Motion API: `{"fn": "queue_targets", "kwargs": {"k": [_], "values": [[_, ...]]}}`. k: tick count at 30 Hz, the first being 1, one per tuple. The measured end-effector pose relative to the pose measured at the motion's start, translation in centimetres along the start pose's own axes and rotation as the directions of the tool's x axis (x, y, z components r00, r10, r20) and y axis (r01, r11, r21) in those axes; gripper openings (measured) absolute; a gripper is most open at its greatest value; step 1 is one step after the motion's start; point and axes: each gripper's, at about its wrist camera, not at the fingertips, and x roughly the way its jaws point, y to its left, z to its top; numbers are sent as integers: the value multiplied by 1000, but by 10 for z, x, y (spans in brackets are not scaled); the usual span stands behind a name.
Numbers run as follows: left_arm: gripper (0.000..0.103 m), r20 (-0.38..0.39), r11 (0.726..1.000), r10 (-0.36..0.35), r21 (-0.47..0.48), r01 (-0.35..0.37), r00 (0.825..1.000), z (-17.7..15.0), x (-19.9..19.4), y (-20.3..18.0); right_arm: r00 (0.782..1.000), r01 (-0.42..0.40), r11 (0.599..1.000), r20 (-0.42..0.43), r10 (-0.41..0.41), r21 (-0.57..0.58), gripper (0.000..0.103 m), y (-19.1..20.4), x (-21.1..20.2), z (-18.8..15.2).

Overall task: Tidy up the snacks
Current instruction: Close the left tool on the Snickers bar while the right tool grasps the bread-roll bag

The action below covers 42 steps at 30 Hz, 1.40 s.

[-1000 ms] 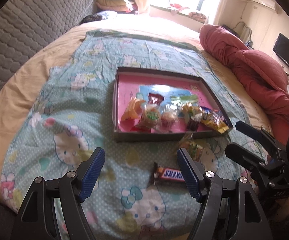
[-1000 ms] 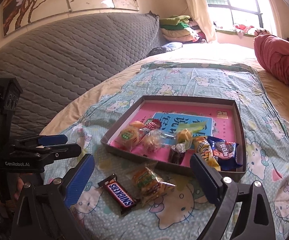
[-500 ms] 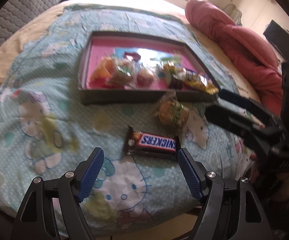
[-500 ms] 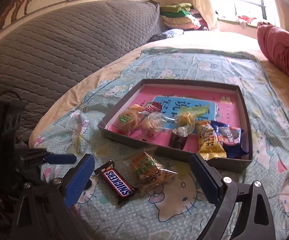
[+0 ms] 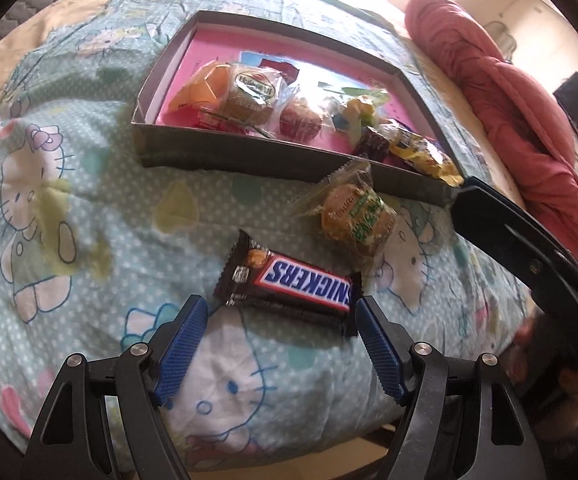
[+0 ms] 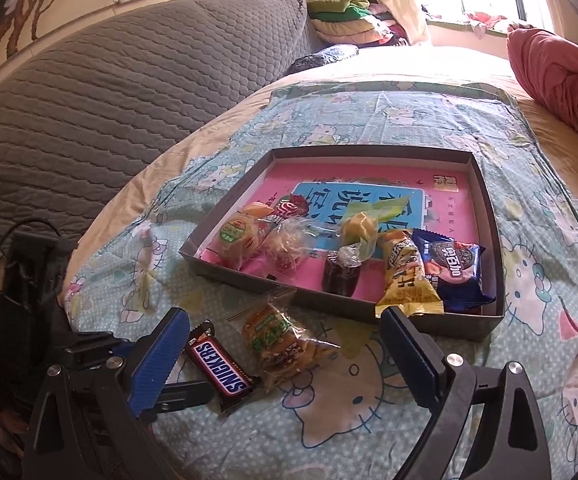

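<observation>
Left gripper [image 5: 279, 312] hangs over the bed [image 5: 89, 216], fingers spread wide, nothing between them. Snickers bar [image 5: 293, 284] lies flat just ahead of its fingertips. Right gripper [image 6: 285, 334] also gapes, empty; wrapped cake [image 6: 279, 340] sits directly ahead of it, snack box [image 6: 485, 208] beyond.

Pink-floored box [image 6: 485, 216], cat-print teal sheet [image 6: 369, 420]

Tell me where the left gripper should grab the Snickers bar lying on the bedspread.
Grip the Snickers bar across its narrow width at mid-length, coming down from above. It lies flat, lengthwise between the open left gripper pads, so rolling the wrist probably helps.
</observation>
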Motion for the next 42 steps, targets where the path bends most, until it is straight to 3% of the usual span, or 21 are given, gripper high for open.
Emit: {"fn": "queue_targets", "kwargs": {"k": [7, 13, 20, 29, 35, 38, 41, 42], "values": [[78, 0, 995, 59, -77, -59, 998, 13, 19, -6, 1000, 10, 1000, -8, -10, -6, 96, -1, 2, 2], [68, -3, 994, 105, 1, -105, 994, 20, 25, -8, 999, 21, 1000, -27, -22, -22, 96, 1, 8, 1], [58, -25, 997, 49, 65, -47, 998, 22, 17, 6, 992, 76, 990, -93, -88, -121, 96, 9, 25, -3], [56, -56, 999, -6, 39, 8, 998, 25, 6, 31, 979, 110, 934, -126, -161, -340, 96, 33, 50, -14], [56, -47, 999, 10, 48, -8, 999, 21, 9, 26, 972, 123, 889, -127, -197, -441, 81, 47, 71, -23], [56, -37, 998, 18, 58, -15, 999, 21, 12, 24, 964, 106, 883, -168, -204, -458, 71, 48, 86, -29], [55, -15, 996, 36, 78, -34, 999, 21, 15, 19, 974, 76, 886, -156, -165, -457, 52, 50, 86, -30], [55, -6, 995, 43, 88, -42, 999, 21, 15, 17, 975, 71, 889, -156, -158, -453, 50, 51, 84, -29]]}}
